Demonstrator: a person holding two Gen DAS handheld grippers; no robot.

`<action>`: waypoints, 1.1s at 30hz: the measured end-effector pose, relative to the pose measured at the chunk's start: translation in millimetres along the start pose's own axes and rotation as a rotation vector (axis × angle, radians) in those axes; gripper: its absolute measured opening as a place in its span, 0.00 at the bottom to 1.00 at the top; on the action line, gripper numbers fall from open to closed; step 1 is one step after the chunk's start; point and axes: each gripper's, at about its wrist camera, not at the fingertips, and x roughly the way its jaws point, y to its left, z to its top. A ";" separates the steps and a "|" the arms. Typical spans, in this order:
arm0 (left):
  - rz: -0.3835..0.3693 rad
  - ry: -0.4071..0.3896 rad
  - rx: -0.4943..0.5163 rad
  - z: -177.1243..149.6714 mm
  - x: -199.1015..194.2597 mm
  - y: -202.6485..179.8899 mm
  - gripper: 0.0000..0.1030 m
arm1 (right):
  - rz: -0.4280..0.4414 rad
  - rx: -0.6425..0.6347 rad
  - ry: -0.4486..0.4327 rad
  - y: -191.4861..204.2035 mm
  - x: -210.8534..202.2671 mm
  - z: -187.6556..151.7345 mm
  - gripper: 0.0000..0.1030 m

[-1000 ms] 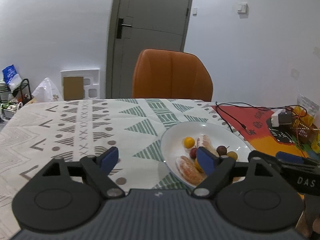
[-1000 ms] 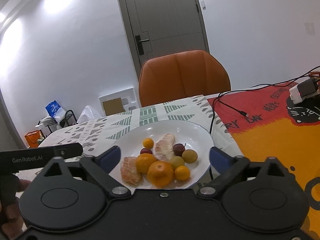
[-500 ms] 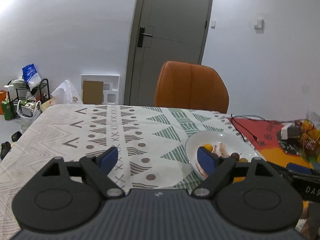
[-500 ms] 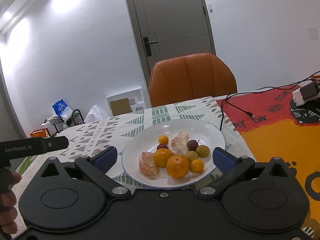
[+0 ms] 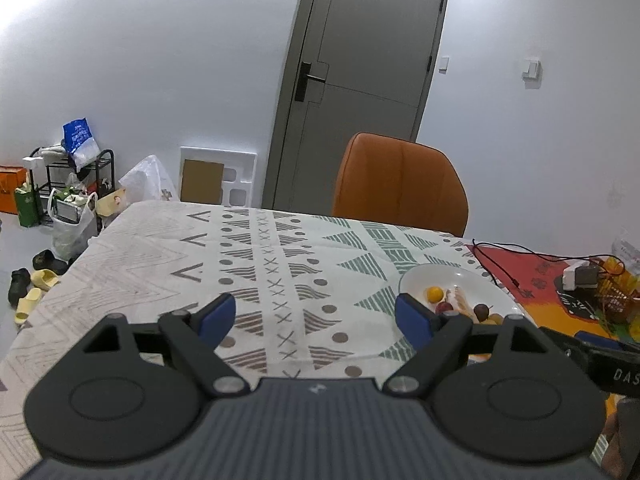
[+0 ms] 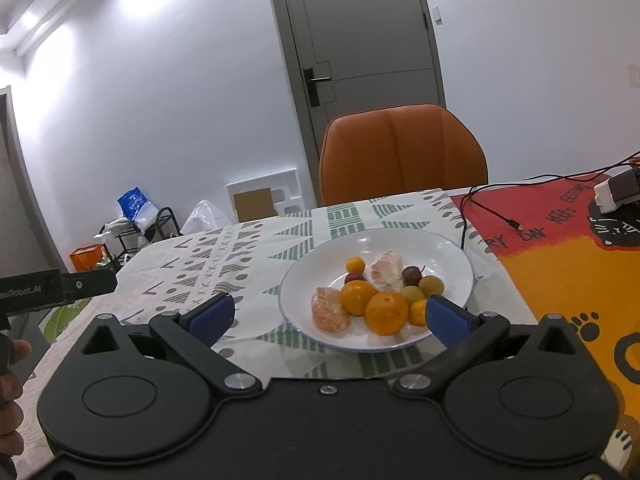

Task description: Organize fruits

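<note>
My right claw (image 6: pixel 328 316) is nearest the work: its blue pads stand wide apart with nothing between them, and the white plate (image 6: pixel 460 264) of fruit lies straight ahead, its near rim just beyond the pads. On the plate, closest to me, sit a peeled citrus piece (image 6: pixel 330 314), two mandarins (image 6: pixel 386 312) and a small kumquat (image 6: pixel 418 312); behind them are green grapes (image 6: pixel 431 285), a dark cherry (image 6: pixel 411 275), a second peeled piece (image 6: pixel 386 272) and another kumquat (image 6: pixel 355 265). The peeled piece in front lies with its long axis running away from me and slightly leftward.

My left claw (image 5: pixel 316 316) is also spread and empty, hanging over bare patterned tablecloth (image 5: pixel 272 276) on the desk. From there the plate lies off to the right, partly hidden behind my right-hand pad. So I judge the right claw the better placed: it faces the fruit squarely, the left would have to swing across.

Beyond the desk stands an orange chair (image 6: pixel 404 152), then a grey door (image 6: pixel 360 40).
</note>
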 end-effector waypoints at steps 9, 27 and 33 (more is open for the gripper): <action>0.013 -0.009 -0.017 -5.9 -30.8 21.3 0.83 | 0.031 -0.021 -0.008 14.3 -20.6 -2.6 1.00; 0.068 -0.020 0.045 -21.3 -83.1 26.7 0.94 | 0.062 -0.018 -0.015 2.4 -72.2 -10.9 1.00; 0.087 -0.012 0.055 -26.4 -92.3 24.9 0.96 | 0.061 -0.031 0.015 -4.5 -81.1 -21.9 1.00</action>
